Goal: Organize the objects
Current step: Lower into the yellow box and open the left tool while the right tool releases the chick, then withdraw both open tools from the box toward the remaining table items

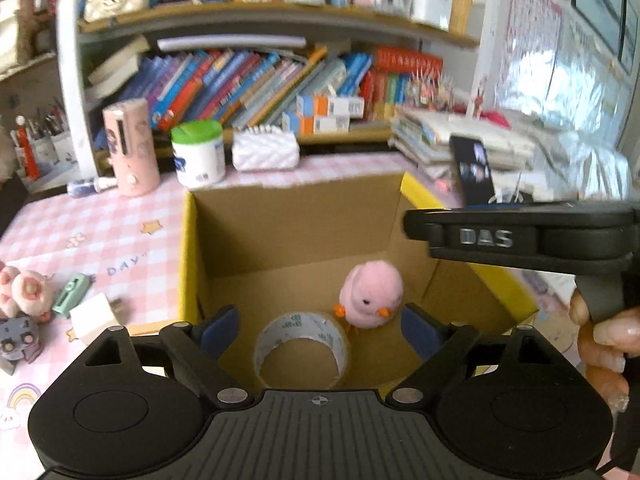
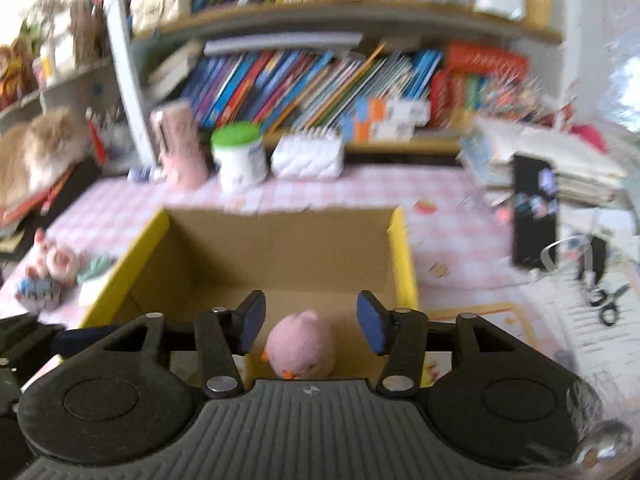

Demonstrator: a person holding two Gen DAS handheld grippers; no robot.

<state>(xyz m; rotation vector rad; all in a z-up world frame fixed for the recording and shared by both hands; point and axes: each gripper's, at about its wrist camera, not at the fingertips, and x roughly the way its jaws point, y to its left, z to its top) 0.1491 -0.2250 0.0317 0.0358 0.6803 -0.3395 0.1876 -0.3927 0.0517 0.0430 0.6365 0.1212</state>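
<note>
From the left wrist, the left gripper [image 1: 318, 330] hangs over the cardboard box [image 1: 192, 248] with its jaws spread wide and nothing between the pads. On the box floor a roll of tape [image 1: 302, 346] lies just beside a pink chick toy [image 1: 370, 294].

From the right wrist, blurred, the right gripper [image 2: 311, 322] stands partly parted above the chick toy [image 2: 300, 346], its pads clear of it.
</note>
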